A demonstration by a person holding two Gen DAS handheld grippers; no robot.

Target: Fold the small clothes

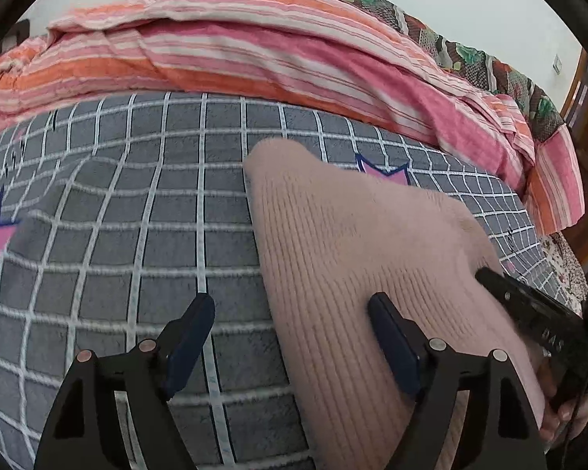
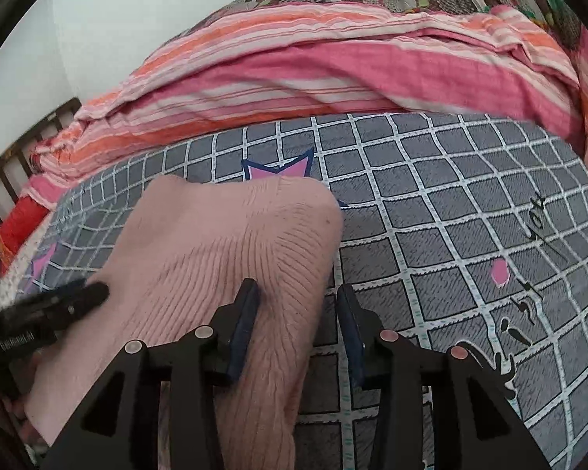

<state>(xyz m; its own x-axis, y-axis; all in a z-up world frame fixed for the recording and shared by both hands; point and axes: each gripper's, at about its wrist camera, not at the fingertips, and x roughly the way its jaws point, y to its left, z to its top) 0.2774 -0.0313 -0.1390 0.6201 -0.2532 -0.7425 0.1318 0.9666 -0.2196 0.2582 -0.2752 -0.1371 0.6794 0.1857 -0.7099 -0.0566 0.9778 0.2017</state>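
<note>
A pale pink ribbed knit garment (image 1: 352,243) lies folded on the grey checked bedsheet (image 1: 137,203). In the left wrist view my left gripper (image 1: 292,305) is open, its jaws wide and straddling the garment's left edge. My right gripper (image 1: 529,305) shows at the right over the knit. In the right wrist view the same garment (image 2: 223,243) lies below my right gripper (image 2: 298,293), which is open with its jaws astride the garment's right edge. My left gripper (image 2: 58,305) shows at the left edge over the knit.
A bunched pink and orange striped quilt (image 1: 254,51) lies along the far side of the bed, with a floral blanket (image 1: 470,58) behind it. A dark wooden headboard (image 2: 23,149) stands at the left. Wooden furniture (image 1: 580,94) stands at the right.
</note>
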